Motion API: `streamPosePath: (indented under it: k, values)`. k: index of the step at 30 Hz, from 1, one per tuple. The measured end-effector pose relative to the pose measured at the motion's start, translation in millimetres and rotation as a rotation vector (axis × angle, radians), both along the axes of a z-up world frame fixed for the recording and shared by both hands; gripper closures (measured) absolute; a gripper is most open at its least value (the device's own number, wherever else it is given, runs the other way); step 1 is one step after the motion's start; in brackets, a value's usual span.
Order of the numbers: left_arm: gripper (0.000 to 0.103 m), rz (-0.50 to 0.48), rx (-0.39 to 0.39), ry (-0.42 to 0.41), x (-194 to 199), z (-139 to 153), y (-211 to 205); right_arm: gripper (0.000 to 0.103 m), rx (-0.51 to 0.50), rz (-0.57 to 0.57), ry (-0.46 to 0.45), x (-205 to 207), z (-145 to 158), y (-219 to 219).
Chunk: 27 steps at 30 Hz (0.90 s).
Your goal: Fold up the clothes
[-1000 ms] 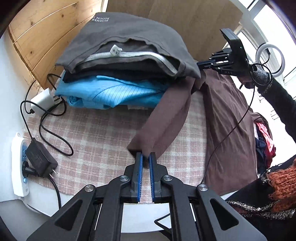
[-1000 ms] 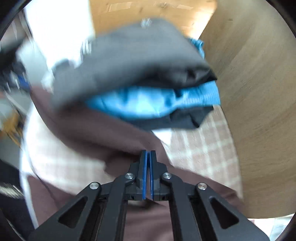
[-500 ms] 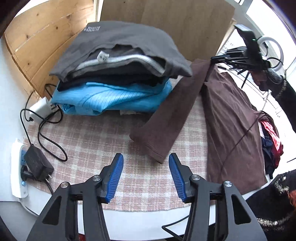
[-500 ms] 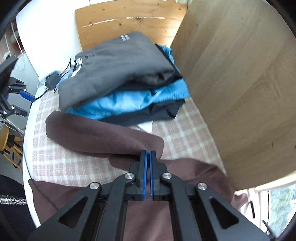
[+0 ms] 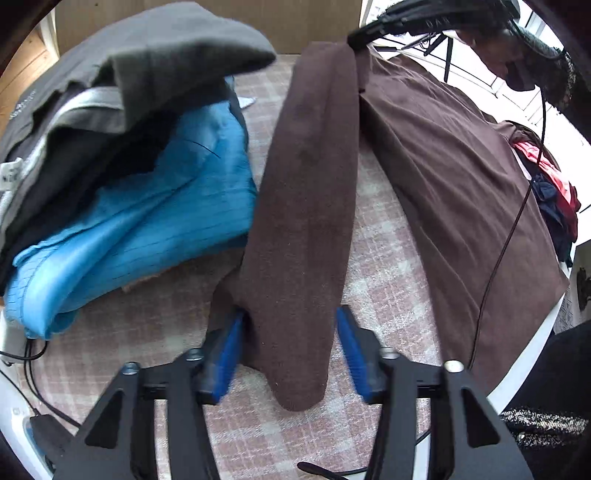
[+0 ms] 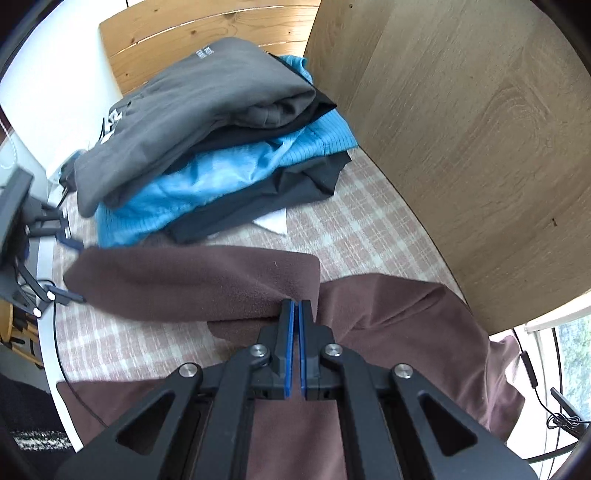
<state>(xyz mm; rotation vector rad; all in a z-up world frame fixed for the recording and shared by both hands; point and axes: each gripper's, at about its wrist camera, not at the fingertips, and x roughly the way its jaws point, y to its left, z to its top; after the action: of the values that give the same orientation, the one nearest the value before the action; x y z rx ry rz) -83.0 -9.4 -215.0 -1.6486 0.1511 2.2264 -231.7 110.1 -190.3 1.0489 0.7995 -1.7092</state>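
A brown long-sleeved top (image 5: 461, 177) lies spread on the checked tablecloth (image 5: 376, 280). Its sleeve (image 5: 306, 206) stretches out flat towards me. My left gripper (image 5: 290, 321) is open, one blue pad on each side of the cuff end, low over the cloth. At the far end of the sleeve my right gripper (image 5: 369, 33) pinches the fabric. In the right wrist view that right gripper (image 6: 295, 306) is shut on the brown top where the sleeve (image 6: 192, 284) meets the body. The left gripper (image 6: 72, 271) shows at the sleeve's far left tip.
A stack of folded clothes (image 5: 129, 110), grey on top and blue (image 6: 229, 177) beneath, sits beside the sleeve. A wooden panel (image 6: 461, 147) walls the table's back. Cables and a power strip (image 5: 22, 424) lie at the left edge. Loose garments (image 5: 554, 192) are heaped beyond the right edge.
My left gripper let go of the cuff and opened. It has since moved forward and lower, so its open fingers flank the cuff. The right gripper stays shut on the top.
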Motion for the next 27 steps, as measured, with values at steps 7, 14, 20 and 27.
streamPosePath:
  k: [7,14,20,27]
  values:
    - [0.1,0.057,0.179,0.009,19.7,59.7,-36.0,0.101,-0.027,0.028,0.054,12.9,40.5,-5.7]
    - [0.098,0.007,0.256,0.05,63.4,116.0,17.4,0.101,-0.007,0.066,0.07,34.6,49.8,43.1]
    - [0.066,-0.012,0.265,-0.059,113.1,92.9,89.2,0.099,0.179,0.073,-0.045,49.6,1.5,142.2]
    - [0.055,0.225,0.229,-0.053,126.1,79.5,69.3,0.056,-0.095,-0.205,-0.235,-9.2,9.2,208.7]
